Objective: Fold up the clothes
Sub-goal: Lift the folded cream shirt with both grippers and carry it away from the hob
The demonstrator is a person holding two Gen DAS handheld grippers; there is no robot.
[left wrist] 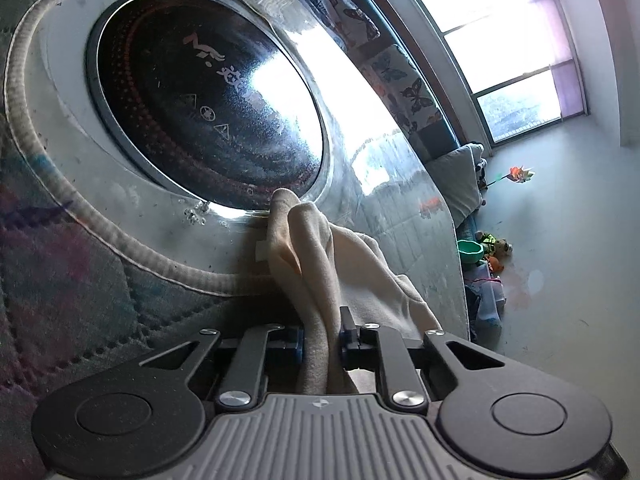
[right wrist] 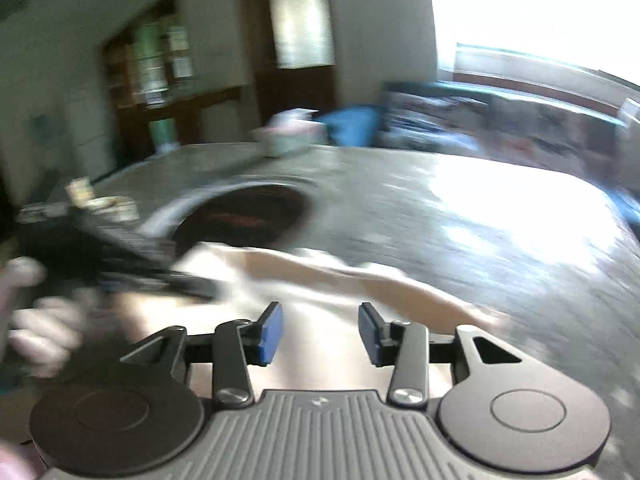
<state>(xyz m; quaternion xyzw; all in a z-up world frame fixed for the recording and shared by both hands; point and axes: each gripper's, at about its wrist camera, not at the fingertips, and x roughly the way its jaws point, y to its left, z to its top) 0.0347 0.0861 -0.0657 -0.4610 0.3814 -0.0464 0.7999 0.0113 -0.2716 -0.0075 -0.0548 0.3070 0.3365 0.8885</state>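
A cream cloth garment lies bunched on the shiny table. My left gripper is shut on a fold of it, with the cloth pinched between the blue pads and rising in front of the camera. In the right wrist view, which is motion-blurred, the same cream garment stretches across the table. My right gripper is open and empty just above the garment's near part. The left gripper and the hand holding it show at the left of that view, at the garment's left end.
A round black induction hob is set in the metal-topped table; it also shows in the right wrist view. A small box stands at the table's far edge. Toys and a green bowl lie on the floor by the window.
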